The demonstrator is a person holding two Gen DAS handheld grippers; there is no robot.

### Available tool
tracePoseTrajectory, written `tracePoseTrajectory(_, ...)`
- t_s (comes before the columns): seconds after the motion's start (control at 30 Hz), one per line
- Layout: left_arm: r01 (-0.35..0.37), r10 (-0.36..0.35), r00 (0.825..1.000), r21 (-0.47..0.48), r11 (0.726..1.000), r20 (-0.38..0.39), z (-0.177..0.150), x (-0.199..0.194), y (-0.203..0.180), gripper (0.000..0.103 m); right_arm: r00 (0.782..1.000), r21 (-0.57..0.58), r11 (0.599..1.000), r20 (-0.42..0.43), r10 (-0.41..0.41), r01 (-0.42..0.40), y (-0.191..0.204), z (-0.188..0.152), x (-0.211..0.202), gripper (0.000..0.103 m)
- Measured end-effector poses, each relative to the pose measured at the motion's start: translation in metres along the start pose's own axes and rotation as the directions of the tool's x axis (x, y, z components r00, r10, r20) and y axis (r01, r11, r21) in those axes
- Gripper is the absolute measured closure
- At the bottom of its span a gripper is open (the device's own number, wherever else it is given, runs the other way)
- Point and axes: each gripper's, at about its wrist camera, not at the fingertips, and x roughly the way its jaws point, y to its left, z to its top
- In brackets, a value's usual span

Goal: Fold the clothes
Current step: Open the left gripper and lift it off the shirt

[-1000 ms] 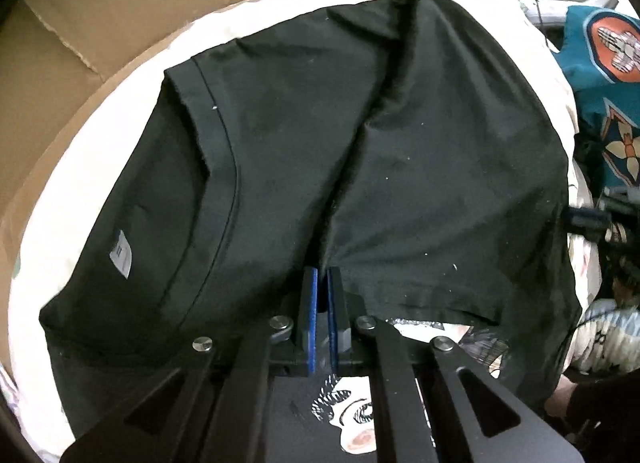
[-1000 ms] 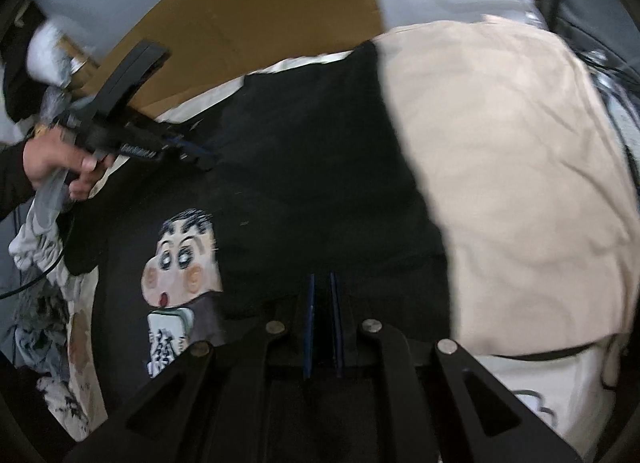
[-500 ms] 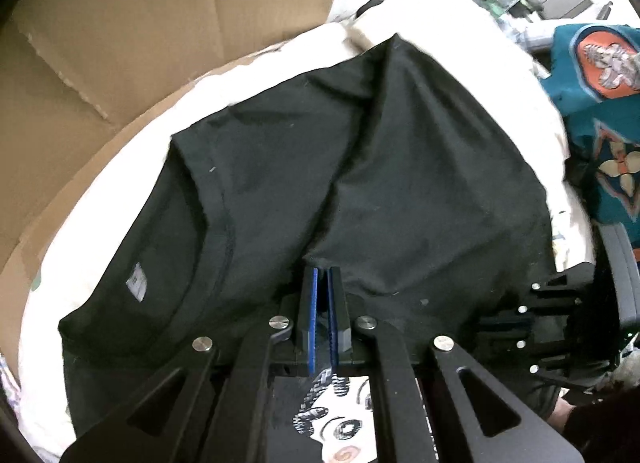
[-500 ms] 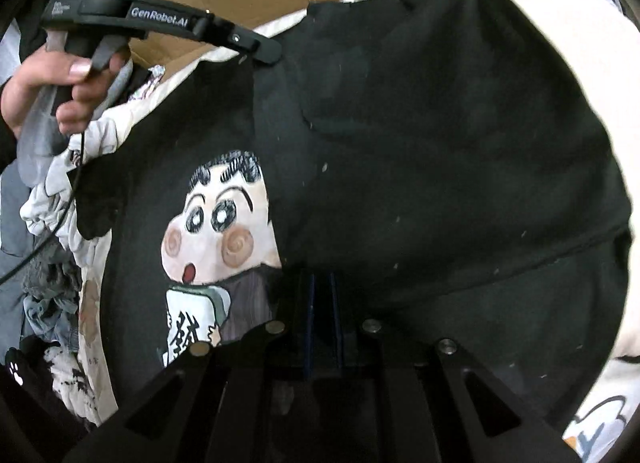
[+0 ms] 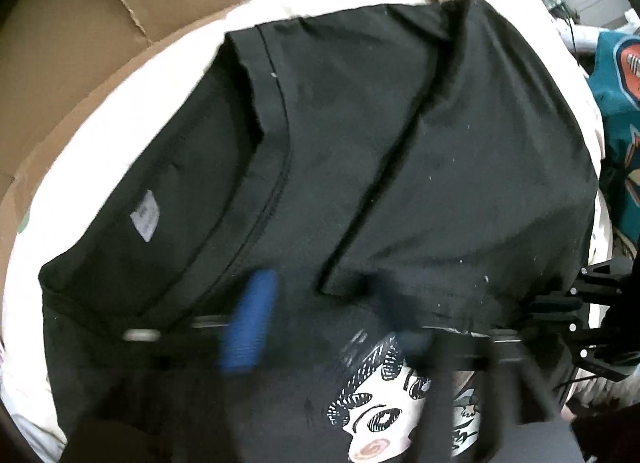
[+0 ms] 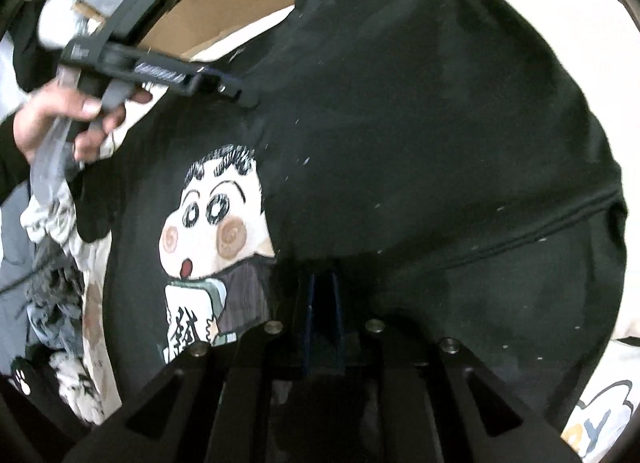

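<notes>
under the left tongs (image 5: 320, 323) the black t-shirt (image 5: 400, 143) lies spread on cream bedding (image 5: 120, 119); jaws just sprang wide, blurry, shirt fold lying loose between them. over on the right view, right tongs (image 6: 322, 303) have eased slightly apart, low over the shirt's folded edge beside the cartoon print (image 6: 212, 223).

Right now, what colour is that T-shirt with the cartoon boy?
Black T-shirt; shows best in the right wrist view.

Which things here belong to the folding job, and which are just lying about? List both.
Job: black T-shirt; cream sheet under it.
Lying about: cardboard; teal printed garment; crumpled grey clothes.
</notes>
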Motion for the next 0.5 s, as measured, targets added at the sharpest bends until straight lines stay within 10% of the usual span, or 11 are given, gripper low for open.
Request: tracePoseTrajectory(0.5,-0.025,0.039,0.996,-0.178,0.984,0.074,-0.092,-0.079,-0.009,0.024,0.996,-0.097,0.994,-0.069,-0.059,0.052,0.025,0.002,-0.035,0.047)
